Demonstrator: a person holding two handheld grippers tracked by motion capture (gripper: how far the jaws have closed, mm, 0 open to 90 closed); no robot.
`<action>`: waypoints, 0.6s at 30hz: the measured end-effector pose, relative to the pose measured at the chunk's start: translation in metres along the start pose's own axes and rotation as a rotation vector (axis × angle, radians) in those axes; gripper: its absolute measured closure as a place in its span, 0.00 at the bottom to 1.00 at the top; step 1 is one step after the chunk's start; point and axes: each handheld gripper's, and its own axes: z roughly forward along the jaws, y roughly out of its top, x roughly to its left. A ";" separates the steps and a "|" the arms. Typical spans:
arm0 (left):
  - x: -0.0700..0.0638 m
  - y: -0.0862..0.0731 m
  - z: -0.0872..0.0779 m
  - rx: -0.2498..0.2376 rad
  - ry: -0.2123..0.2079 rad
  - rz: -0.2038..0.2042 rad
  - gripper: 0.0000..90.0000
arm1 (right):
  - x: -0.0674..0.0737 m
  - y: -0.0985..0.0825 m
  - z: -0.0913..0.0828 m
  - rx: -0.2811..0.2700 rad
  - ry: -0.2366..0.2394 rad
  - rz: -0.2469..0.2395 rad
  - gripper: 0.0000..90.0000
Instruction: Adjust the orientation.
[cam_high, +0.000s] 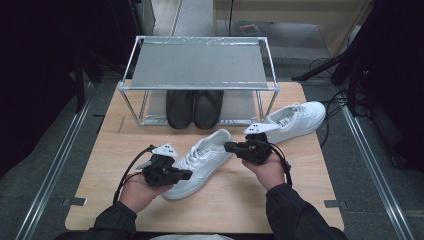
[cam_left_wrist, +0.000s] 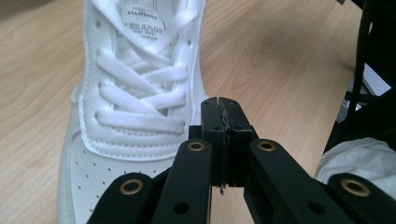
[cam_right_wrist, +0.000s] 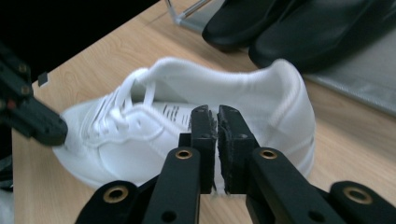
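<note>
Both jaw pairs pressed together, nothing between: left gripper (cam_high: 187, 174) and right gripper (cam_high: 227, 146) beside the white sneaker (cam_high: 200, 162).

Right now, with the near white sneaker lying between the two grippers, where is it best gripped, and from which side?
Probably the heel collar of the near white sneaker, taken from above and behind. The shoe stands upright on its sole with its opening facing up, so the padded rim offers a thin wall for one jaw inside, one outside. The right gripper, jaws shut, is nearest that end; the left gripper, also shut, sits by the toe.
</note>
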 end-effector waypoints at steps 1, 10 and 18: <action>0.000 -0.002 0.000 -0.010 0.001 0.000 1.00 | 0.000 0.002 0.002 -0.003 0.002 -0.001 0.99; -0.002 -0.014 0.016 0.011 0.047 -0.003 0.99 | 0.000 0.007 0.032 0.082 0.022 -0.021 1.00; 0.003 -0.014 0.019 -0.014 0.034 -0.018 1.00 | -0.001 0.007 0.034 0.099 0.022 -0.042 1.00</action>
